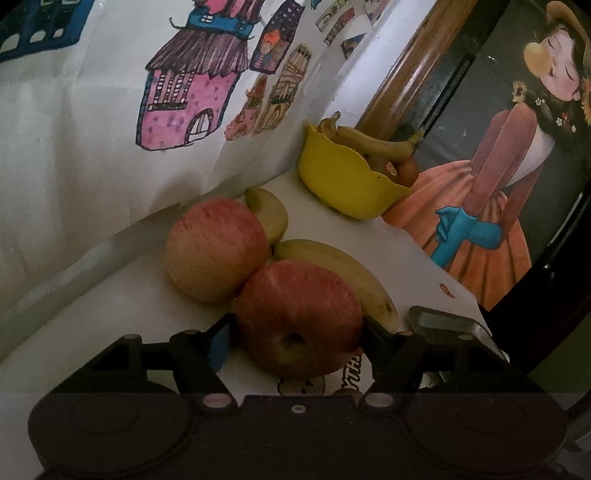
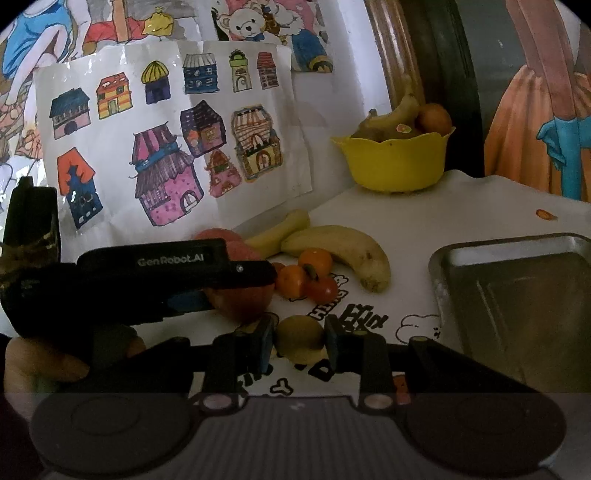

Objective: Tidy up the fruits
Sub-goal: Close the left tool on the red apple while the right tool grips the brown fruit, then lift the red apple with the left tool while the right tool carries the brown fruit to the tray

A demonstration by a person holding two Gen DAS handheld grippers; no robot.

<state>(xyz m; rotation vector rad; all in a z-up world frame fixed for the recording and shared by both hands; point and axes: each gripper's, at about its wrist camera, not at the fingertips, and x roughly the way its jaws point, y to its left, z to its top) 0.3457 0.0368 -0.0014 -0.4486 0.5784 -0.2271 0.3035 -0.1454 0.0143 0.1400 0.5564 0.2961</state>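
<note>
House drawings (image 2: 177,147) on the wall; metal tray (image 2: 517,295) on printed tablecloth (image 2: 424,206)

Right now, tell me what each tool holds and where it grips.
Left tool: red round apple, fingers at its opposite sides. Right tool: small yellow-green round fruit, likewise flanked; firm contact cannot be told.

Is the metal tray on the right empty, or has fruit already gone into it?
Empty, in the part shown: the metal tray has a bare floor. Its right side is cut off.

Dim light, white wall (image 2: 332,92) covered with paper drawings of coloured houses (image 2: 173,147), teddy bear picture (image 2: 247,22) above, wooden frame post (image 1: 402,74), dark poster of girl in orange dress (image 1: 495,177), bench (image 2: 461,206) under white printed cloth
</note>
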